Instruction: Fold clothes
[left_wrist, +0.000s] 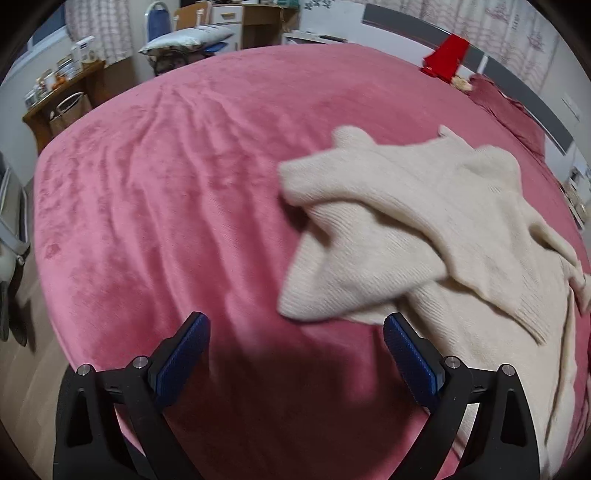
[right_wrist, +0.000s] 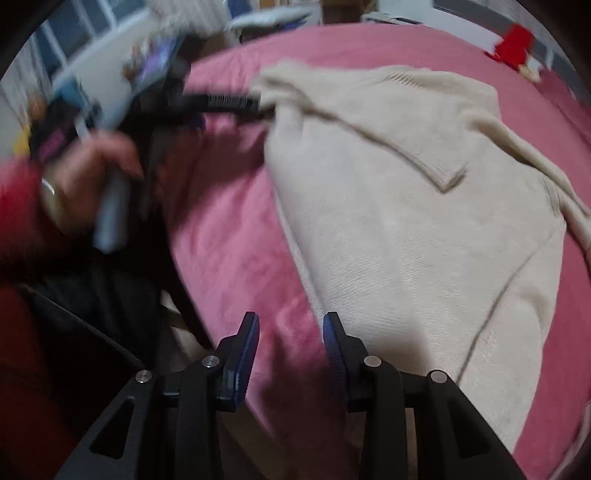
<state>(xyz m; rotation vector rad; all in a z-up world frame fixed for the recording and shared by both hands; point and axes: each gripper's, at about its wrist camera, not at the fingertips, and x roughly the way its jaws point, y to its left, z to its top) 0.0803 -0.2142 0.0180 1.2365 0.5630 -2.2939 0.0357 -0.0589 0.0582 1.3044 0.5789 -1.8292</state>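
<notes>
Sweater (right_wrist: 406, 229) is lying just right of my right claw (right_wrist: 291, 354), nearer it; both claws are hanging empty, left claw (left_wrist: 295, 354) wide, right narrower.

Sweater (left_wrist: 424, 221) cream, fine ribbed knit – bedspread (left_wrist: 166, 203) plain pink plush. Gripper pads (left_wrist: 184, 354) blue, frames black – sleeve (right_wrist: 18, 206) red.
</notes>
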